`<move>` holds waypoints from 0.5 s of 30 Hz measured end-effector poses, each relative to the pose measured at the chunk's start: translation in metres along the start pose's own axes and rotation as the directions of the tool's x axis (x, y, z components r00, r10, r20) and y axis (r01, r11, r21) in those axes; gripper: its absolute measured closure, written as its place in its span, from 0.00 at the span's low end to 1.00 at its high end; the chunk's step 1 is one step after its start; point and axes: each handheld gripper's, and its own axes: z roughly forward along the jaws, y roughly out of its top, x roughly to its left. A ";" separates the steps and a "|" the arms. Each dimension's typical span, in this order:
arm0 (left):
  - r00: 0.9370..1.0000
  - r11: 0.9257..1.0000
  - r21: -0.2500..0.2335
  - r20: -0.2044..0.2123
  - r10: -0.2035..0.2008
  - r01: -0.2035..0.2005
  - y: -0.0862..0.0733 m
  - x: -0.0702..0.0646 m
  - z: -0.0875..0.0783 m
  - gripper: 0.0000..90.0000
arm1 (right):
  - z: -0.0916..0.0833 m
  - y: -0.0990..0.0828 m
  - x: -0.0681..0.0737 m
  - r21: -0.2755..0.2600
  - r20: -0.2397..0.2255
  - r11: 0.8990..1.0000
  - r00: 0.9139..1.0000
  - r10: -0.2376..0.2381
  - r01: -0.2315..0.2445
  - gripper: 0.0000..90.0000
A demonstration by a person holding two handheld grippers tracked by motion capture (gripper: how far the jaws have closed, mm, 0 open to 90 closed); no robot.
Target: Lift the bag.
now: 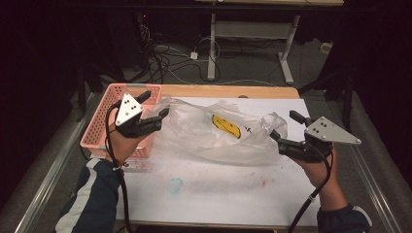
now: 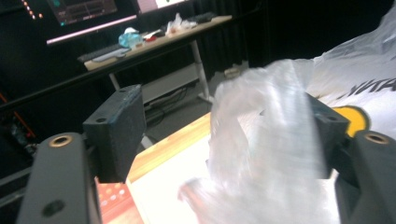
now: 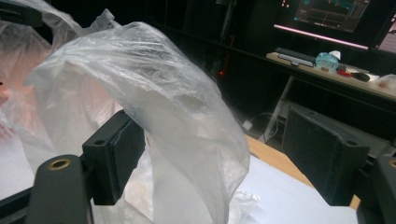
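I am viewing a thin, clear plastic bag with a yellow smiley print [image 1: 221,131] lying crumpled across the far half of the white worktop [image 1: 218,189], beside a pink slatted plastic basket [image 1: 104,121] at the left edge. The left gripper [image 1: 154,106] is standing with its jaws apart at the bag's left end; film is draping over one jaw. The right gripper [image 1: 284,127] is likewise unclosed, film bulging between its jaws [image 3: 154,107]. I am judging the bag light, limp, slippery and easily torn; bunched end folds are offering the surest hold.
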 end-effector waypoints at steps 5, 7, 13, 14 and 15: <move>1.000 0.999 -0.022 0.009 0.026 -0.026 0.009 -0.008 -0.012 0.25 | -0.003 0.004 0.006 -0.003 0.000 1.000 1.000 -0.017 0.017 0.24; 0.998 0.998 -0.020 0.018 0.054 -0.053 0.012 -0.012 -0.016 0.28 | -0.004 0.006 0.010 0.006 0.012 0.999 0.999 -0.041 0.041 0.24; 0.986 0.982 0.100 -0.043 0.162 -0.157 0.006 -0.018 -0.011 0.71 | -0.008 0.005 0.014 0.025 0.013 0.999 0.999 -0.046 0.046 0.24; 0.986 0.982 0.115 -0.052 0.159 -0.152 0.004 -0.016 -0.010 0.75 | -0.008 0.004 0.013 0.027 0.013 0.999 0.999 -0.042 0.042 0.24; 0.986 0.982 0.122 -0.062 0.154 -0.145 0.002 -0.013 -0.010 0.77 | -0.009 0.003 0.012 0.029 0.011 0.999 0.999 -0.038 0.038 0.24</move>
